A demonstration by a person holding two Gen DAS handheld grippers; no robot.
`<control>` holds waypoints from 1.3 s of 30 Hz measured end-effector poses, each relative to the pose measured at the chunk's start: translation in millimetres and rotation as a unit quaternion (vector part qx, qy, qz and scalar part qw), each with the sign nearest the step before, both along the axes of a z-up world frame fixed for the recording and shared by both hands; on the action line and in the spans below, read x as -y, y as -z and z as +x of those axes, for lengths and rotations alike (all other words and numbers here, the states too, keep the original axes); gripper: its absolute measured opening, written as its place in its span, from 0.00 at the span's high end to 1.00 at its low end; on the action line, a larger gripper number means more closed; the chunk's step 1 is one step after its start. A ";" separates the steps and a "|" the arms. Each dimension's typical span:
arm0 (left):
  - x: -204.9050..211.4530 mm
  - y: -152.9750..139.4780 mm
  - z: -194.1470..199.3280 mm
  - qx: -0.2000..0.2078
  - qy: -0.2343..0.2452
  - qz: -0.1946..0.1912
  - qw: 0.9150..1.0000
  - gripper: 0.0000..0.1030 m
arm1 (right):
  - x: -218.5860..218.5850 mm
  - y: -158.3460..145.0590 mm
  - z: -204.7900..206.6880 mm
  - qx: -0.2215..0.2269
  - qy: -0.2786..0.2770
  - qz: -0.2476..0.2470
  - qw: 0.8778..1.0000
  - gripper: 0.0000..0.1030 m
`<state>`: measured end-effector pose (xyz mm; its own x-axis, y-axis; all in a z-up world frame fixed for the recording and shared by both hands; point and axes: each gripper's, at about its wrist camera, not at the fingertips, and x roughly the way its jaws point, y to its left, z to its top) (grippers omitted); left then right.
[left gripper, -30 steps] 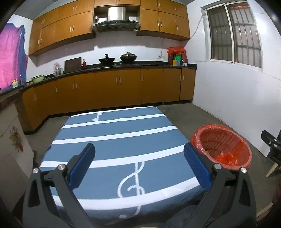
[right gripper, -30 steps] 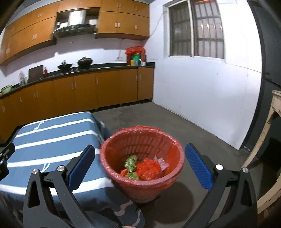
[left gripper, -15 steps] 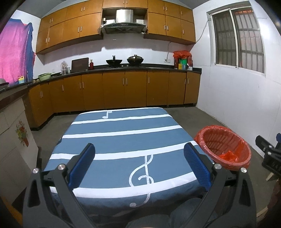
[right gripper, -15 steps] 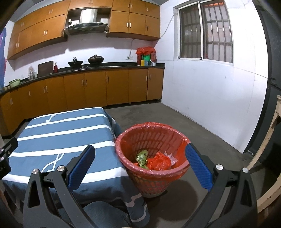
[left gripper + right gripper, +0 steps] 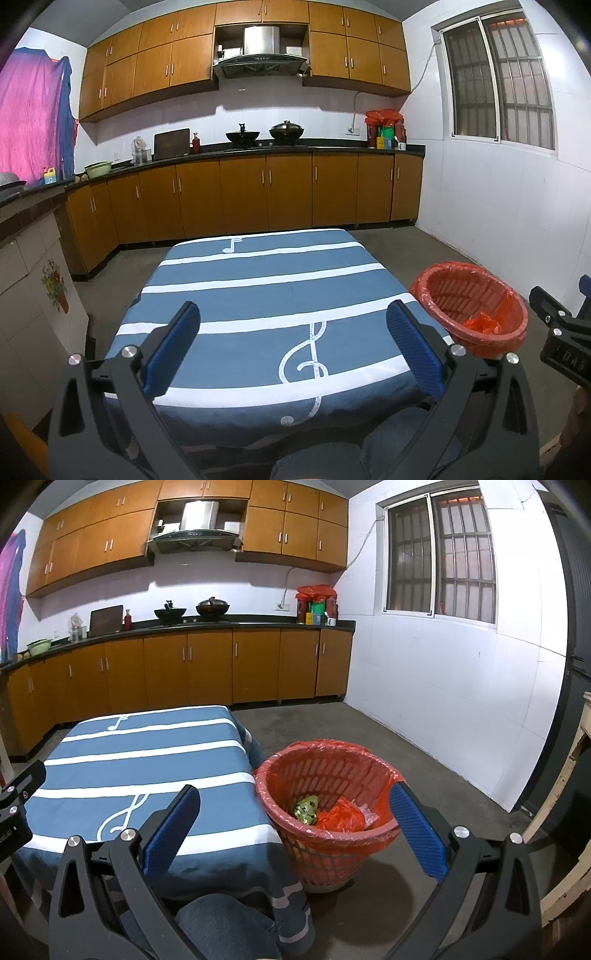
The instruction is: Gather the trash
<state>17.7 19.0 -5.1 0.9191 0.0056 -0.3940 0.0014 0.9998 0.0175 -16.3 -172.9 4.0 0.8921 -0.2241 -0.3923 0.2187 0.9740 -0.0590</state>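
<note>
A red trash basket (image 5: 328,797) lined with a red bag stands on the floor by the table's right side; it also shows in the left wrist view (image 5: 471,302). Inside lie a green wrapper (image 5: 306,808), crumpled red plastic (image 5: 340,816) and clear wrap. My left gripper (image 5: 291,339) is open and empty over the near edge of the table with the blue striped cloth (image 5: 258,295). My right gripper (image 5: 295,823) is open and empty, held back from the basket, level with its near rim.
Brown kitchen cabinets (image 5: 240,195) with a black counter run along the far wall. A white wall (image 5: 443,701) with a barred window is on the right. A wooden frame (image 5: 569,812) stands at the far right. Concrete floor (image 5: 332,731) surrounds the basket.
Both grippers have pulled back and up; the table and basket look farther away. Both stay open and empty.
</note>
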 end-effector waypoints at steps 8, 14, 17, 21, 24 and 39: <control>2.3 -1.1 -8.8 0.001 0.002 -0.004 1.000 0.04 | -3.1 -0.4 -7.6 0.006 0.010 -0.011 1.000 0.02; 5.5 -3.0 -14.4 0.004 0.007 -0.003 1.000 0.04 | 0.7 0.4 -12.2 0.003 0.021 -0.013 1.000 0.02; 6.9 -3.5 -15.6 0.004 0.010 -0.003 1.000 0.04 | 3.4 0.6 -13.4 0.003 0.024 -0.012 1.000 0.02; 8.3 -2.8 -18.3 0.002 0.012 -0.006 1.000 0.04 | 3.4 -0.4 -15.6 0.004 0.025 -0.012 1.000 0.02; 8.9 -1.7 -18.6 -0.001 0.014 -0.008 1.000 0.04 | 3.8 0.2 -16.4 0.003 0.024 -0.011 1.000 0.02; 14.5 2.4 -21.3 -0.005 0.018 -0.008 1.000 0.04 | 3.7 1.0 -19.1 0.000 0.023 -0.011 1.000 0.02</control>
